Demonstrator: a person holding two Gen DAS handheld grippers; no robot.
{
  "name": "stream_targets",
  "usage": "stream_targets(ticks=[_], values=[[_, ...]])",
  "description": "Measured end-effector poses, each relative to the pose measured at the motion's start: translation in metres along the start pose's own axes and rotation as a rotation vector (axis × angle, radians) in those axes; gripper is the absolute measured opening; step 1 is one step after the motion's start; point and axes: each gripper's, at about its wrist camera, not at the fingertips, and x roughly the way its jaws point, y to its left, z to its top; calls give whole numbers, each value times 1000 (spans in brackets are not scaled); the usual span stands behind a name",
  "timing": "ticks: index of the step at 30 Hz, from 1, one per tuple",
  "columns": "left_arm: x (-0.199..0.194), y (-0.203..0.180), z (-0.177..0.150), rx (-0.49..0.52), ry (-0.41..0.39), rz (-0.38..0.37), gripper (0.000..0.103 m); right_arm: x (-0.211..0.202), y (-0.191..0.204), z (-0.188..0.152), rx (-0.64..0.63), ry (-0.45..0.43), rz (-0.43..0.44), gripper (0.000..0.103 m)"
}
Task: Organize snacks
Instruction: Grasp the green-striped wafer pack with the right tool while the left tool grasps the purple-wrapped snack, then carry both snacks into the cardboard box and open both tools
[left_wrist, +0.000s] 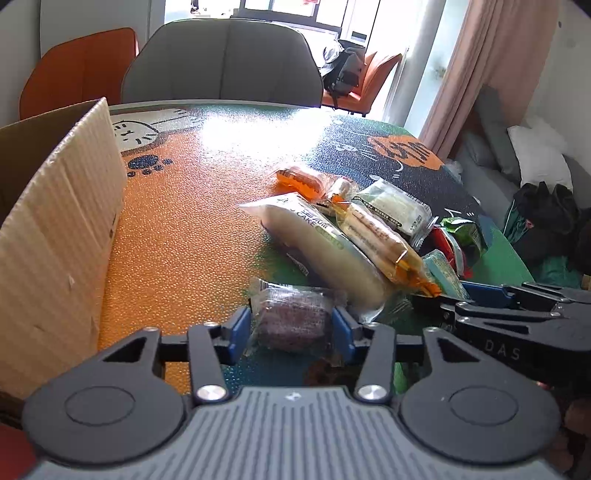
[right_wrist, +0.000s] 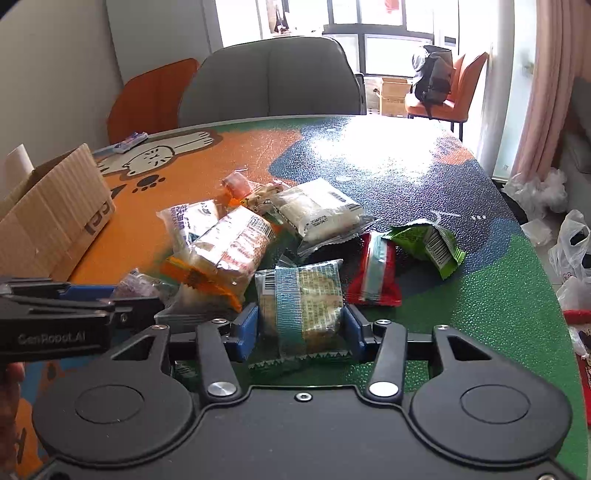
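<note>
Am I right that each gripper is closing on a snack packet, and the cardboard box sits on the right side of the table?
Nearly. The left gripper and right gripper each have a packet between their fingers, but the cardboard box sits on the left side of the table, as the left wrist view shows.

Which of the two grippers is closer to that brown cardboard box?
Left. The left gripper, shut on a purple snack packet, is beside the cardboard box; the right gripper is farther away.

Pebbled, glossy table mat (right_wrist: 424, 192). Matt corrugated cardboard box (left_wrist: 62, 221). Clear crinkly plastic wrap on purple cake (left_wrist: 291, 317); glossy foil-like wrappers on green packet (right_wrist: 428, 242) and red packet (right_wrist: 375, 271). Matt black plastic linkages, shiny metal screws (right_wrist: 383, 387), blue plastic pads (left_wrist: 238, 328).
</note>
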Motion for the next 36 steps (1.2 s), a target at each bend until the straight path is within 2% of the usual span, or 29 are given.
stream_targets(ticks=[4, 16, 26, 36], values=[[-3, 1, 1, 2, 4, -7, 38, -5, -2, 0, 24, -1, 16, 46], [-40, 4, 19, 18, -42, -32, 37, -36, 8, 27, 25, -86, 55, 46], [-76, 20, 40, 22, -100, -19, 37, -51, 40, 58, -32, -125, 126, 46], [-105, 46, 50, -8, -158, 28, 37, -51, 84, 79, -90, -146, 192, 46]])
